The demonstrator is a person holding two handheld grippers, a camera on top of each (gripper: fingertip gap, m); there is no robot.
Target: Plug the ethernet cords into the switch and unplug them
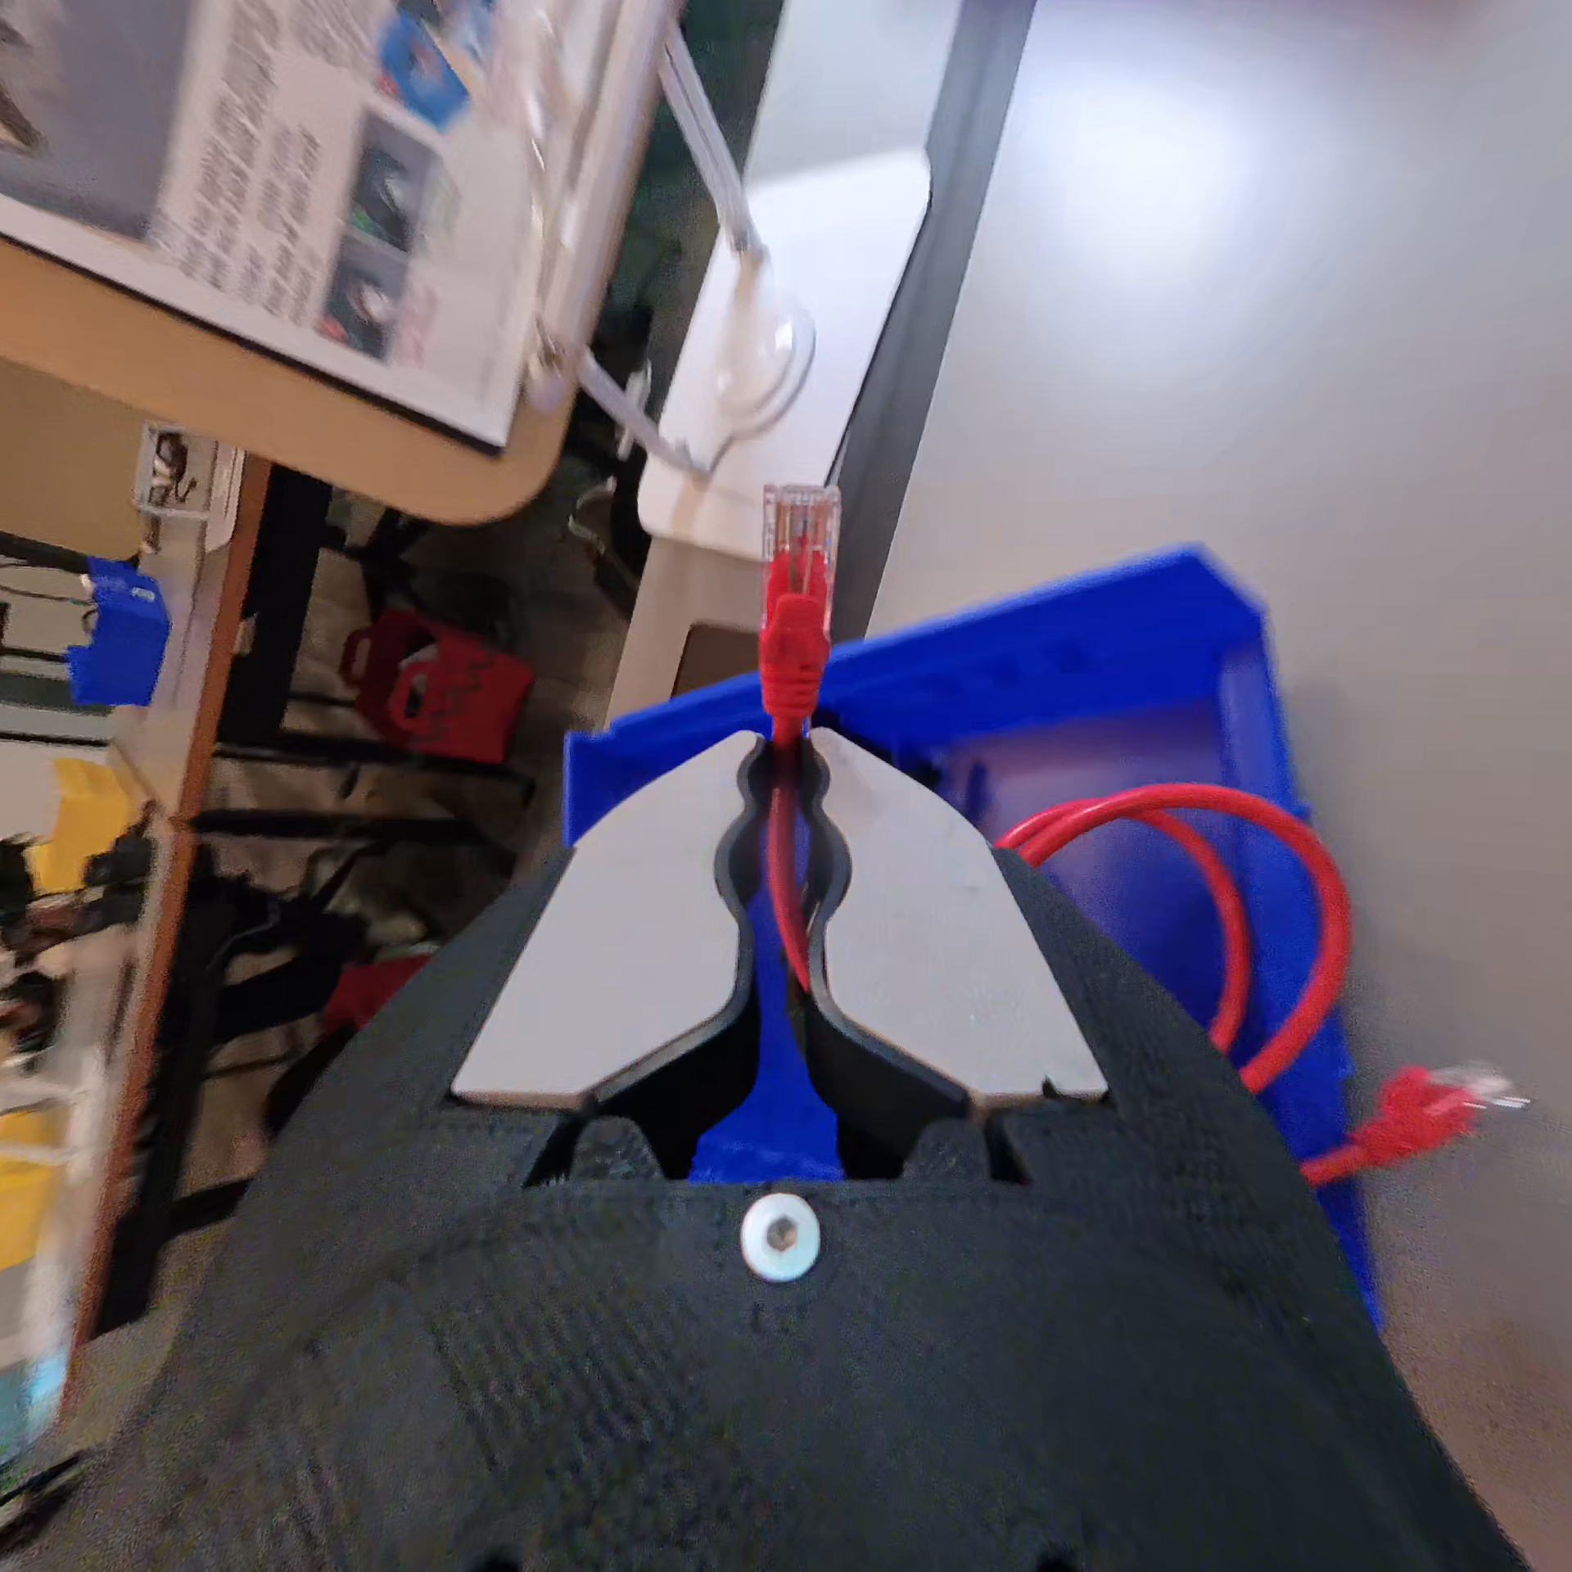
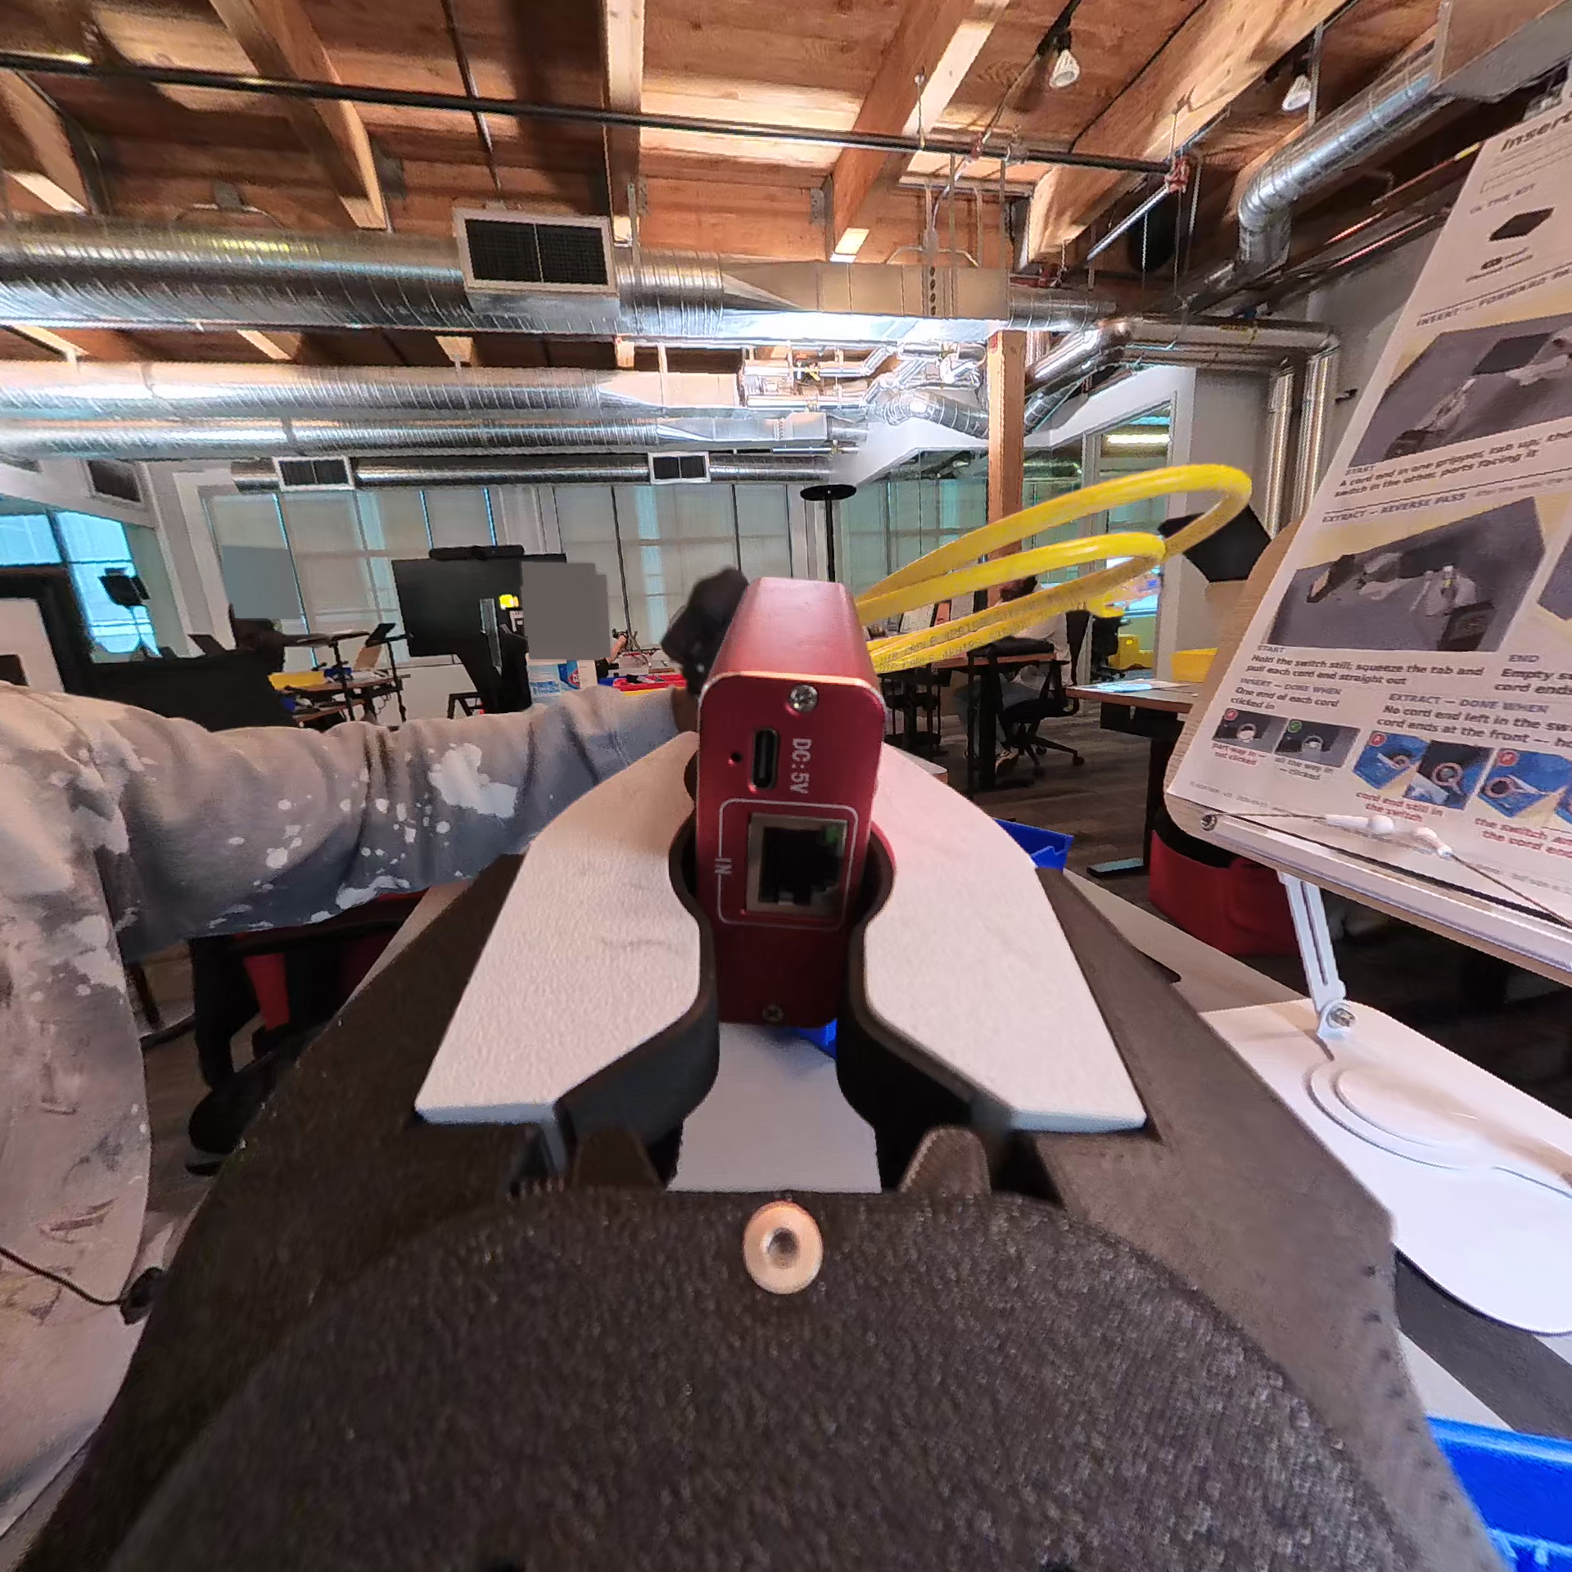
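In the left wrist view my left gripper is shut on a red ethernet cord. Its clear plug with a red boot sticks out past the fingertips. The cord loops to the right over a blue bin, and its other plug hangs off the bin's right side. In the right wrist view my right gripper is shut on a red switch, held upright, with one empty port facing the camera. A yellow cord loops out from the switch's far end.
An instruction sheet on a white stand rises at the right, its round base on the white table. The sheet also shows in the left wrist view. A person's sleeved arm reaches across at the left. A blue bin corner sits bottom right.
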